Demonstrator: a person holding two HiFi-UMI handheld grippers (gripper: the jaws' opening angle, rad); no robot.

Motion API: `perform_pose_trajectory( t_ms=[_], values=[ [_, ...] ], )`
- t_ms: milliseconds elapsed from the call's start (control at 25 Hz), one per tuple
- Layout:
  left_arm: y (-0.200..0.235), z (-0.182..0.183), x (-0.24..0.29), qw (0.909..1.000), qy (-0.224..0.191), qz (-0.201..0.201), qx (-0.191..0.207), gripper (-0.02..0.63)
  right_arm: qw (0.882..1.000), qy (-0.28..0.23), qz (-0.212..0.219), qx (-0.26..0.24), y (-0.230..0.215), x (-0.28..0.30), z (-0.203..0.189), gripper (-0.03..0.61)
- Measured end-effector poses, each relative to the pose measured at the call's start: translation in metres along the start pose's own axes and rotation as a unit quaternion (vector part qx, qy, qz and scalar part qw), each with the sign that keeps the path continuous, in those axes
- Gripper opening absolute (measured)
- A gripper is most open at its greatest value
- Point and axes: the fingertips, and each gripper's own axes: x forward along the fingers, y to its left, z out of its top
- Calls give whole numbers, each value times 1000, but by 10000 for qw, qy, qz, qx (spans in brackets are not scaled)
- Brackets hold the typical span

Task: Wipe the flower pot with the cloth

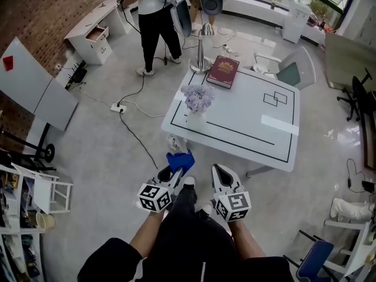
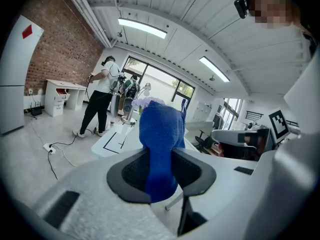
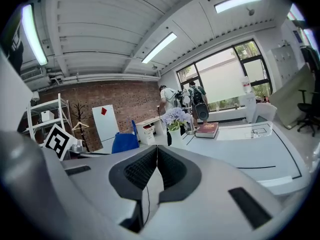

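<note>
A white flower pot [image 1: 196,121] with pale purple flowers [image 1: 198,97] stands at the near left corner of the white table [image 1: 247,116]. The pot [image 3: 175,135] also shows in the right gripper view, far beyond the jaws. My left gripper [image 1: 178,170] is shut on a blue cloth [image 1: 180,160], which sticks up between the jaws [image 2: 161,149]. It hovers short of the table's near edge, below the pot. My right gripper [image 1: 218,172] is beside it, shut and empty [image 3: 154,170].
A dark red book [image 1: 223,71] and a lamp base [image 1: 200,63] sit at the table's far left. A person [image 1: 154,16] stands beyond, near a white desk [image 1: 97,31]. Cables and a power strip [image 1: 117,107] lie on the floor left of the table.
</note>
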Motion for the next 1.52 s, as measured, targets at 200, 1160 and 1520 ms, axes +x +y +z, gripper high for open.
perform_pose_trajectory(
  t_ms=[200,1160,1520],
  values=[
    [38,14,39,9999,19,-48,-99,123,9995,184,-258,69,-21,26,-1,9],
    [176,49,234,9948,733,-612,357,123,9827,880,-1627,106,-79,109,9,9],
    [202,10,251,9811,1489,-618,1073,123,9807,904,-1727,129,-95,112,17,9]
  ],
)
